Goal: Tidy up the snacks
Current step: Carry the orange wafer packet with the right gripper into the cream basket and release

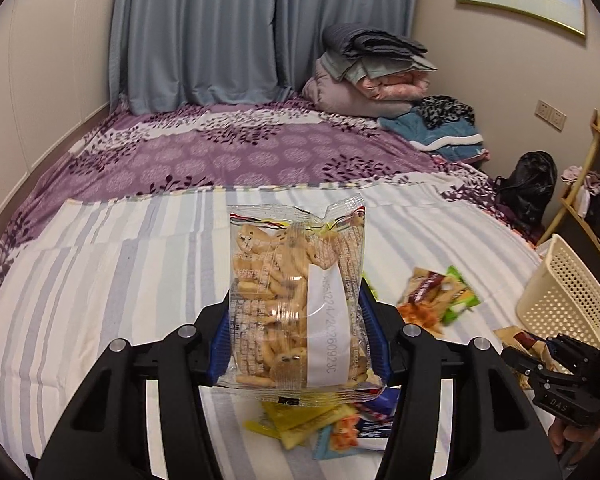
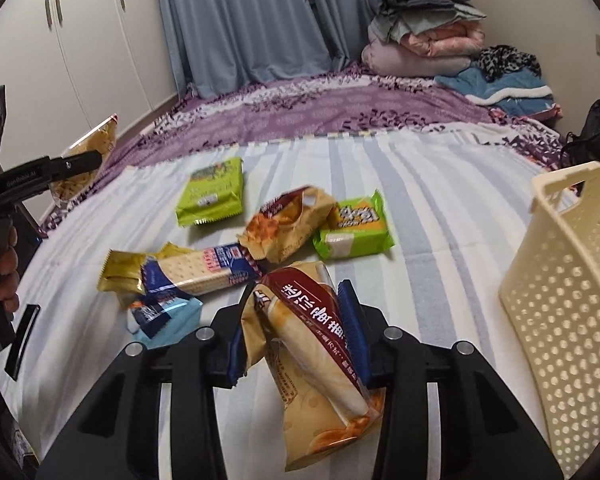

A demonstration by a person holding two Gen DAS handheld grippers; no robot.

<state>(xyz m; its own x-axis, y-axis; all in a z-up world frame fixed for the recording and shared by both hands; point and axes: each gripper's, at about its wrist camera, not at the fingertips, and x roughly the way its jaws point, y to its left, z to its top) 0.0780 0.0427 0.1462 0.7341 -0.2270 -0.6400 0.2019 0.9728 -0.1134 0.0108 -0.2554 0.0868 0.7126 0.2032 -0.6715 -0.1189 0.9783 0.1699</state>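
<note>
Soft even indoor light, fisheye-curved dark edges, slight motion blur.

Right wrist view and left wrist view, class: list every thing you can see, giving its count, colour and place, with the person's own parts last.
Basket: one, cream, perforated, on the bed at right.
Green packets: two, lime, mid-bed.
Cracker sleeve: one, blue and white, among the loose snacks.
Clear biscuit bag: one, transparent, between the left gripper's pads.
Brown-red packet: one, between the right gripper's pads.
Striped sheet: one, white and blue, under the snacks.
Folded bedding: one pile, pink and grey, far corner.
Curtain: blue, behind the bed.
Left gripper: black, blue pads, shut.
Right gripper: black, blue pads, shut.
</note>
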